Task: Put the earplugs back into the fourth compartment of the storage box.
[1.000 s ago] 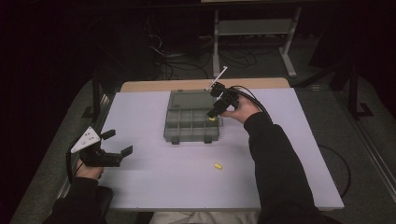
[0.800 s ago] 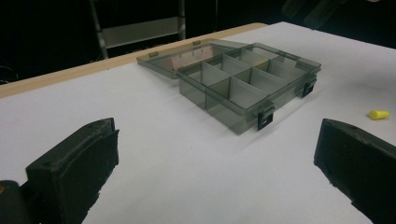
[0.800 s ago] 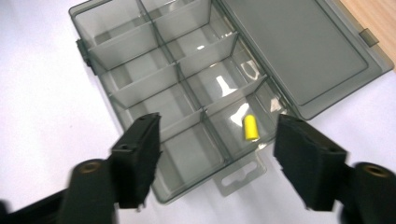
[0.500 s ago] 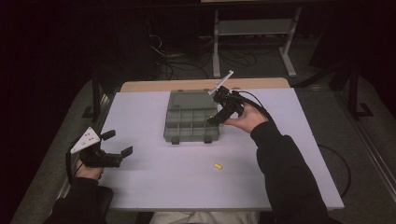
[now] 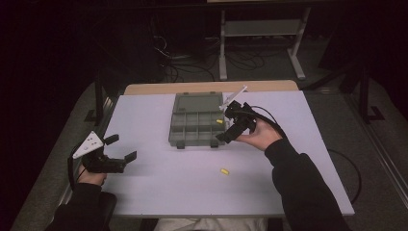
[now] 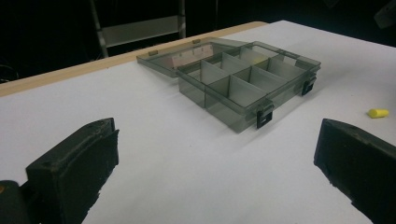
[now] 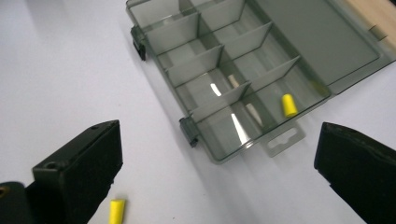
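Observation:
A grey transparent organizer box (image 5: 192,129) lies in the middle of the white table with its lid (image 5: 198,102) folded back flat. One small yellow plug (image 5: 219,121) (image 7: 289,105) rests in a compartment at the box's right end. A second yellow plug (image 5: 223,171) (image 7: 116,210) (image 6: 378,113) lies loose on the table in front of the box. My right gripper (image 5: 227,126) (image 7: 217,144) hovers at the box's right front corner, open and holding nothing. Far to the left, my left gripper (image 5: 121,147) (image 6: 215,144) sits low over the table, open and holding nothing, facing the box (image 6: 247,79).
The white table (image 5: 159,192) has a wooden strip (image 5: 207,87) along its far edge. A metal stand and cables (image 5: 260,33) are on the dark floor behind. The box's two front latches (image 7: 188,130) hang open.
My right gripper has drawn back from over the box's far right part toward the person and lower. A yellow plug now shows in the right-end compartment. The left gripper has stayed put.

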`<action>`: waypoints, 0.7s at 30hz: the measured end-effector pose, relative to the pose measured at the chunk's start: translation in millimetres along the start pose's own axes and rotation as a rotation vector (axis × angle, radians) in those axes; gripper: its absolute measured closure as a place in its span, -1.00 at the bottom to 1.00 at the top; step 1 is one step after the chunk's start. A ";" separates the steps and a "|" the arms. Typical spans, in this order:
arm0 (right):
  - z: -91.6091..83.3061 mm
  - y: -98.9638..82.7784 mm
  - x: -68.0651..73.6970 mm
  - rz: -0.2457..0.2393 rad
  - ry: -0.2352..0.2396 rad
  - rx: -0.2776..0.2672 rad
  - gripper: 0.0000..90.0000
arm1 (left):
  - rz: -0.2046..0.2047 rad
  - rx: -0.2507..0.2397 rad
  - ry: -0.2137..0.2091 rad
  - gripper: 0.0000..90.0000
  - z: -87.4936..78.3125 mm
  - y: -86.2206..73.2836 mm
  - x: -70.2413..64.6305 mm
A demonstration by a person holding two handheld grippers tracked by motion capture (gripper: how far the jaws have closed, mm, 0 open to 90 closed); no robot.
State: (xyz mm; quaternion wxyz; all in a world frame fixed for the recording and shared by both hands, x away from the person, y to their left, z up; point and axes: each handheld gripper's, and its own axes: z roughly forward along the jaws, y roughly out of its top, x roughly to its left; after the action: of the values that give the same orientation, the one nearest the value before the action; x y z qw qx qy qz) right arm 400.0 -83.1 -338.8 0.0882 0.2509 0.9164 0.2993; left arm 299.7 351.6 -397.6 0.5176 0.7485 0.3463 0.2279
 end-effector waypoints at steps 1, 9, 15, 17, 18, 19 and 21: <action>0.8 -1.5 1.0 -0.001 0.002 0.001 -0.98 | 0.000 0.000 0.000 -1.00 0.0 0.0 0.0; 7.2 -13.7 11.2 -0.005 0.021 0.005 -0.98 | 0.001 0.001 0.000 -1.00 0.1 -0.1 -0.3; 12.4 -22.8 17.4 -0.006 0.035 0.010 -0.98 | 0.001 0.002 0.000 -1.00 0.2 -0.2 -0.4; 14.7 -26.2 19.0 -0.007 0.044 0.009 -0.98 | 0.001 0.003 0.001 -1.00 0.2 -0.2 -0.5; 15.8 -27.9 20.1 -0.005 0.046 0.013 -0.98 | 0.001 0.003 0.000 -1.00 0.2 -0.2 -0.5; 17.2 -29.6 21.2 -0.007 0.048 0.016 -0.98 | 0.001 0.003 0.000 -1.00 0.2 -0.2 -0.5; 20.2 -33.3 24.1 -0.009 0.055 0.025 -0.98 | 0.001 0.004 0.001 -1.00 0.1 -0.2 -0.6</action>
State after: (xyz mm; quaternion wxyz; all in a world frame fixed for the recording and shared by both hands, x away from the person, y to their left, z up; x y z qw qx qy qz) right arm 372.0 -83.6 -375.0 0.0612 0.2397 0.9232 0.2940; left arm 299.4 351.1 -397.9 0.5158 0.7495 0.3468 0.2278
